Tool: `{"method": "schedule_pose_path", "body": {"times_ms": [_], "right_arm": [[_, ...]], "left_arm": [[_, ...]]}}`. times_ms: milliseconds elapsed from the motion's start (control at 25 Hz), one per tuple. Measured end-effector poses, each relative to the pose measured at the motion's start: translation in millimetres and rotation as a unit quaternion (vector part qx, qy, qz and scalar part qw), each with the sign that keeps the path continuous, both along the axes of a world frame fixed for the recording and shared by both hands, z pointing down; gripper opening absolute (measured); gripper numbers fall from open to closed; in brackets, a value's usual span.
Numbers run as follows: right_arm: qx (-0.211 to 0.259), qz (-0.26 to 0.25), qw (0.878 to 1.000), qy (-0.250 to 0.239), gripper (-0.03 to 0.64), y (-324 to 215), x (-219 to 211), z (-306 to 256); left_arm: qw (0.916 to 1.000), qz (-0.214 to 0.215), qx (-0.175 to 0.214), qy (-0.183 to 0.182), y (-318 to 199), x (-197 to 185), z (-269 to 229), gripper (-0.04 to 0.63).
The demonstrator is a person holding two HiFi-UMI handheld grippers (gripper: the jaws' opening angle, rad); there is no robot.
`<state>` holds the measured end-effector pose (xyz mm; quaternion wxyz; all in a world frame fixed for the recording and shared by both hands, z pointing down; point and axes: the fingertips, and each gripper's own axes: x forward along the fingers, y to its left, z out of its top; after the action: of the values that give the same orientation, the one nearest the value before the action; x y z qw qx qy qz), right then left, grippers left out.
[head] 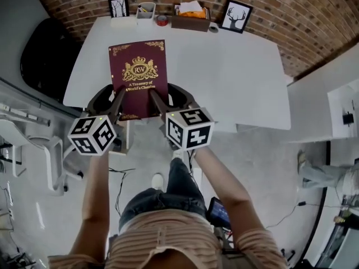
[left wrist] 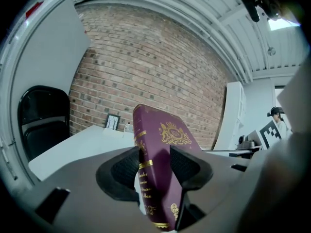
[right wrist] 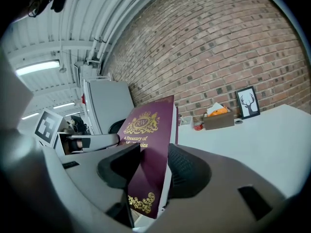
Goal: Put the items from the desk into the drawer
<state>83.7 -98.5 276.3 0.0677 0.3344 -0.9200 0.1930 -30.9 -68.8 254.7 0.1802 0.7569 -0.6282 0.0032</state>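
A maroon hardback book (head: pixel 139 77) with a gold crest is held above the front part of the white desk (head: pixel 235 77). My left gripper (head: pixel 119 104) is shut on the book's near left corner, spine side (left wrist: pixel 146 174). My right gripper (head: pixel 157 102) is shut on its near right corner (right wrist: pixel 148 164). The cover faces up in the head view, the book tilting up away from me. No drawer can be made out in any view.
Along the desk's back edge by the brick wall stand a tree picture (head: pixel 118 7), a white pen cup (head: pixel 145 10), a red tape roll (head: pixel 162 20), a brown tissue box (head: pixel 190 17) and a deer picture (head: pixel 235 15). A black chair (head: pixel 47 58) is at left.
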Motion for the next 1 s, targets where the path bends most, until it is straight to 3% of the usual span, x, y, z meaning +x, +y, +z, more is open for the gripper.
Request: {"method": "schedule_pose_path", "body": {"times_ms": [480,1000], "right_arm": [[-0.005,-0.058,0.998,-0.018,0.187,103.1,-78.1,4.3],[-0.001,-0.101,0.995,-0.02,0.186,161.8,-87.9,4.1]], "left_arm": [[0.9983,-0.059,0.003,-0.002,118.1,-74.7,-1.1,0.192],[0.9948,-0.102,-0.002,0.004,184.3,-82.2,-1.2,0.189]]}}
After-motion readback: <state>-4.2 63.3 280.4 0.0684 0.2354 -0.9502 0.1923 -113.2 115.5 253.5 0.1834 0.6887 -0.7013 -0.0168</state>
